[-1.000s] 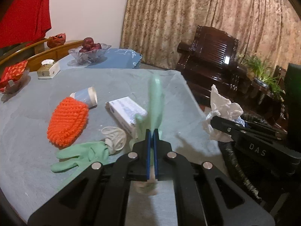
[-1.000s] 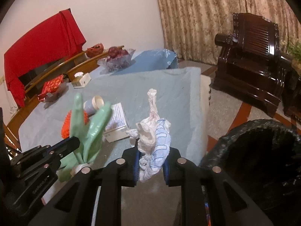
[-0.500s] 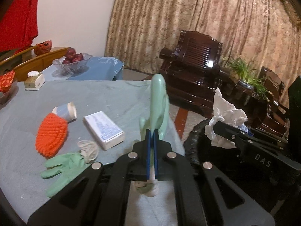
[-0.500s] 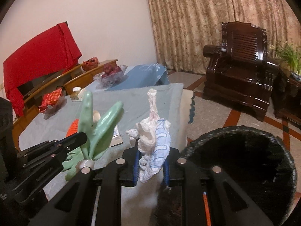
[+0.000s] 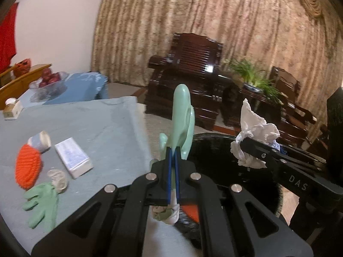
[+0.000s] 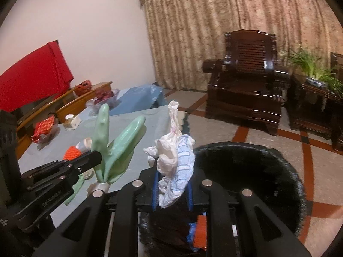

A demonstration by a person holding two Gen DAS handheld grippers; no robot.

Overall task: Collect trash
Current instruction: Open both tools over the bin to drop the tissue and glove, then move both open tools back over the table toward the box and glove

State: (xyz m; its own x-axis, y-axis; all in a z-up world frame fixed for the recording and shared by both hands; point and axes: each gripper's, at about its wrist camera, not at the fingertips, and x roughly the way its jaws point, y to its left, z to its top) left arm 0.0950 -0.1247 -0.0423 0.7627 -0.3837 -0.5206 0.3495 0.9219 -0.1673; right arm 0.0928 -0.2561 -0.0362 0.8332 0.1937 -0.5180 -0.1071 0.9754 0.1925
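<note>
Left claw: the left claw is gripping a pale green glove with its blue pads pinched tight on it, and the glove's fingers are sticking up past the tips.
Right claw: the right claw is clamping a crumpled white tissue wad with blue print on it, and the paper is bulging out above the pads.
Trash bin: a black-lined bin is sitting on the floor just past the bench corner, and both claws are hovering over its near side; something orange and blue is lying inside, low in the right wrist view.
Bench: the bench, draped in a grey-blue cloth, is lying off to the left of both claws.
Left on the bench: a second green glove, an orange knitted piece, a small white box, a tipped paper cup and a pale rubbery scrap are lying close together.
Farther back: a glass bowl of red fruit is resting on a blue cloth.
Around the room: a dark wooden armchair, a potted green plant and heavy patterned curtains are standing beyond the bin.
In the way: each claw's load is blocking part of its own view of the bin's mouth.
</note>
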